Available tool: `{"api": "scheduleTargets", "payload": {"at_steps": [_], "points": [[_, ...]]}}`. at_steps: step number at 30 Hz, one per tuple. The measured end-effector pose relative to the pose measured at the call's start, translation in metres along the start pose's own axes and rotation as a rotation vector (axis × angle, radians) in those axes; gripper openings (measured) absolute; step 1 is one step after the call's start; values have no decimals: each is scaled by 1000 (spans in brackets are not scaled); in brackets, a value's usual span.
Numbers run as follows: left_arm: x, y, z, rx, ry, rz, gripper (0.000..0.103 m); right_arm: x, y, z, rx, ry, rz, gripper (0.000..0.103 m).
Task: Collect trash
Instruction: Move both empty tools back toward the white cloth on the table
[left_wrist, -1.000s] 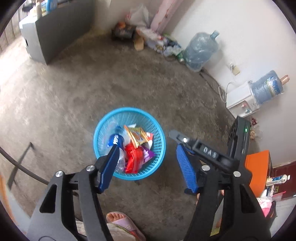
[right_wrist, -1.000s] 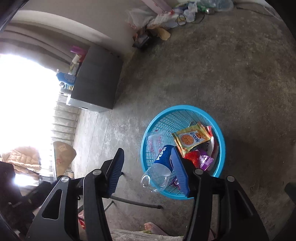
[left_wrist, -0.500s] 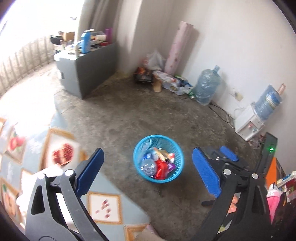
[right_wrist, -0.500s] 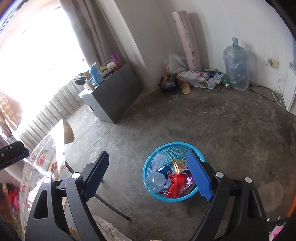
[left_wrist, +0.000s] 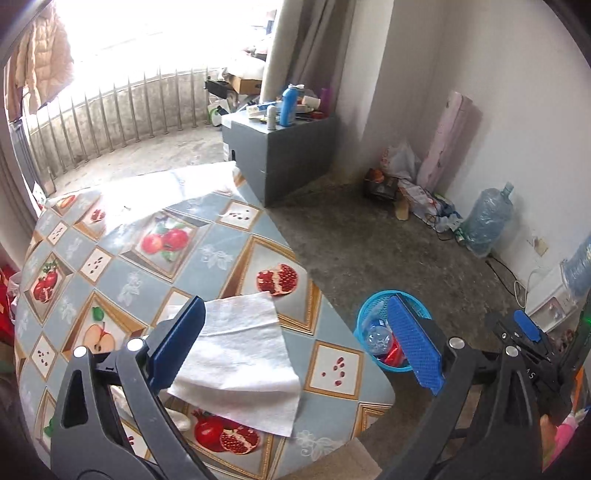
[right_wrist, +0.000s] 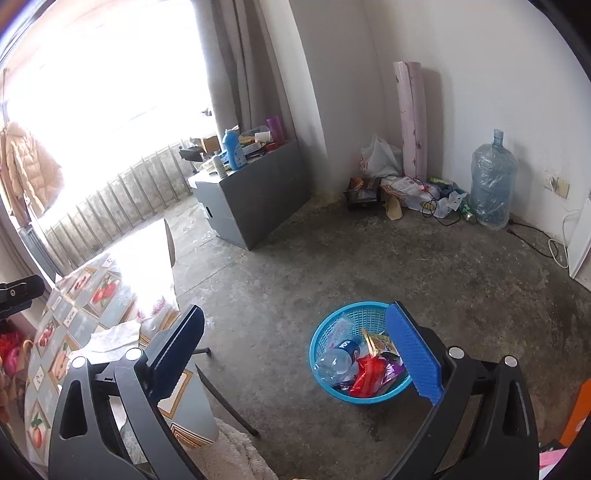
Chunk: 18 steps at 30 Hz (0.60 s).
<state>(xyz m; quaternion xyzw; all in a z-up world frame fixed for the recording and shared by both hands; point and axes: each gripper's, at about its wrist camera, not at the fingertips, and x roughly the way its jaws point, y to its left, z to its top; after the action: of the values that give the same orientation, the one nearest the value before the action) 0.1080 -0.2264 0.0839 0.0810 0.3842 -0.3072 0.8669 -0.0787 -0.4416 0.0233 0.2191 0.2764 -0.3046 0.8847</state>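
Observation:
A blue mesh trash basket (right_wrist: 325, 334) stands on the concrete floor, holding a clear plastic bottle (right_wrist: 334, 360), a red wrapper (right_wrist: 365, 376) and other snack packets. It also shows in the left wrist view (left_wrist: 369, 306) past the table edge. A white paper napkin (left_wrist: 240, 354) lies flat on the fruit-patterned tablecloth (left_wrist: 129, 258). My left gripper (left_wrist: 295, 343) is open and empty above the napkin. My right gripper (right_wrist: 295, 354) is open and empty, high above the floor left of the basket.
A grey cabinet (right_wrist: 255, 192) with bottles on top stands by the curtain. Bags and clutter (right_wrist: 399, 188), a pink roll and a large water jug (right_wrist: 493, 184) line the far wall. Cables run along the right wall. A metal table leg (right_wrist: 225, 402) slants below the table.
Both grippers rose and pulled back from the basket, staying open. The left one swung left over the table, bringing the tablecloth and napkin into view.

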Motion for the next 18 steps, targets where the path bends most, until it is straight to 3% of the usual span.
{"api": "scheduleTargets", "payload": {"at_steps": [3, 10, 18], "points": [[-12, 18, -1, -19, -28, 38, 94, -6, 16, 0, -33, -10, -30, 96], [-27, 53, -8, -99, -48, -8, 94, -17, 46, 0, -133, -43, -74, 97], [-32, 74, -10, -179, -95, -86, 94, -28, 69, -2, -199, -76, -56, 97]]}}
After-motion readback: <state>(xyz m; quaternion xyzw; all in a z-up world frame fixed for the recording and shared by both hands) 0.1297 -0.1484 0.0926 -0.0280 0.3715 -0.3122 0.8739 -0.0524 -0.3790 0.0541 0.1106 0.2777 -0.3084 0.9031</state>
